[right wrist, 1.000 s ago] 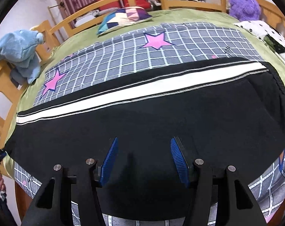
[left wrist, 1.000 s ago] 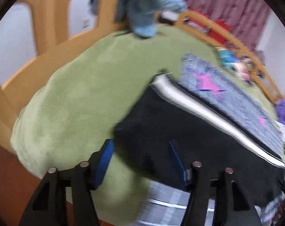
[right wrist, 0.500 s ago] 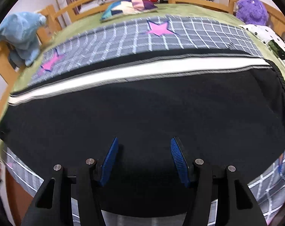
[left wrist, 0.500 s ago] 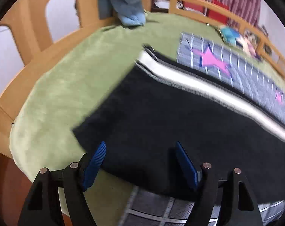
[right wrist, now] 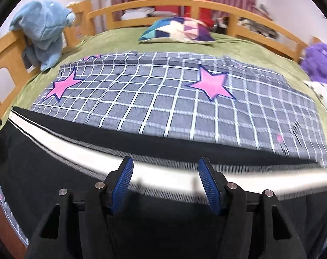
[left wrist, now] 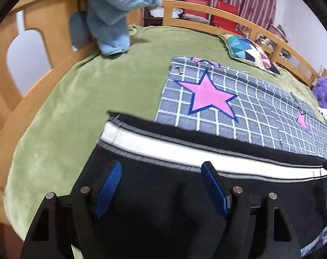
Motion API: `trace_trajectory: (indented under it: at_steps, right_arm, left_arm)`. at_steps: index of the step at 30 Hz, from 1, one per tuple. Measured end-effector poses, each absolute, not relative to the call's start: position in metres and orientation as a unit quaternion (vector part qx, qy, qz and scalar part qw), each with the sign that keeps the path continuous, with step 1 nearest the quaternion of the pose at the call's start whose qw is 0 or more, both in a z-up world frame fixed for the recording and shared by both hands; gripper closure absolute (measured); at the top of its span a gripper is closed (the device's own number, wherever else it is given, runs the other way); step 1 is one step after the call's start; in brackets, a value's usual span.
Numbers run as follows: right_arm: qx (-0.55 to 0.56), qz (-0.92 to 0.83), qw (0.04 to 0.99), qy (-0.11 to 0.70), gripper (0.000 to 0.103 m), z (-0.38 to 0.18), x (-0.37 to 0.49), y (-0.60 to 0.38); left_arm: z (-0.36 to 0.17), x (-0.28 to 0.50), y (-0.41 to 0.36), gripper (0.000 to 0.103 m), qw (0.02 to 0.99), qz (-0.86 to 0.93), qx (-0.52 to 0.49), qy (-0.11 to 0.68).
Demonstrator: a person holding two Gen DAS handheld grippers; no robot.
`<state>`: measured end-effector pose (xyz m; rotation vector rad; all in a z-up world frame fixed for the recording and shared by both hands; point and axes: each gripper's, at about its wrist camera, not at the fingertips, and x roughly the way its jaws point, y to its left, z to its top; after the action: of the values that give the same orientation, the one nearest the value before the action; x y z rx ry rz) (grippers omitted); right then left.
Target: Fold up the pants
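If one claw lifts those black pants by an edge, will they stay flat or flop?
Probably flop: the black pants lie limp and flat on the checked blanket, like soft knit. They would likely drag rather than slide, since both fabrics look matte.

no readable text, labels, brands or numbers anywhere, only pink star shapes printed on the grey white-checked quilt (right wrist: 163, 99), a plain white stripe along the black knit pants (left wrist: 185, 205), no lettering on either

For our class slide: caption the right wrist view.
Opening right gripper above black pants on a star-patterned blanket.
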<state>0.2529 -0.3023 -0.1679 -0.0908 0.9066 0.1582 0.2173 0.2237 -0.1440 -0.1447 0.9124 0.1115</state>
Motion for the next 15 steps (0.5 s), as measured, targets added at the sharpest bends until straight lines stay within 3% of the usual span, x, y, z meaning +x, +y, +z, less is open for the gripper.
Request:
trace_trajectory:
  at_steps: [6,8,10,15]
  right_arm:
    - [-0.096,0.142,0.856,0.488,0.041,-0.198,0.307,-0.304]
    - [-0.104,0.153,0.843,0.505,0.046,-0.209,0.315,-0.304]
    - [-0.119,0.177,0.829,0.517,0.093,-0.214,0.317,-0.302]
    - [-0.146,0.194,0.840,0.485,0.100,-0.199,0.307,-0.299]
  left_arm:
    - [-0.154,0.238,0.219,0.028,0.885,0.020,-0.102,0.453]
    - [-0.161,0.241,0.218,0.028,0.881,0.018,-0.102,0.461]
    - [-0.166,0.244,0.218,0.028,0.878,0.024,-0.097,0.468]
    - [-0.175,0.243,0.228,0.028,0.874,0.033,-0.109,0.473]
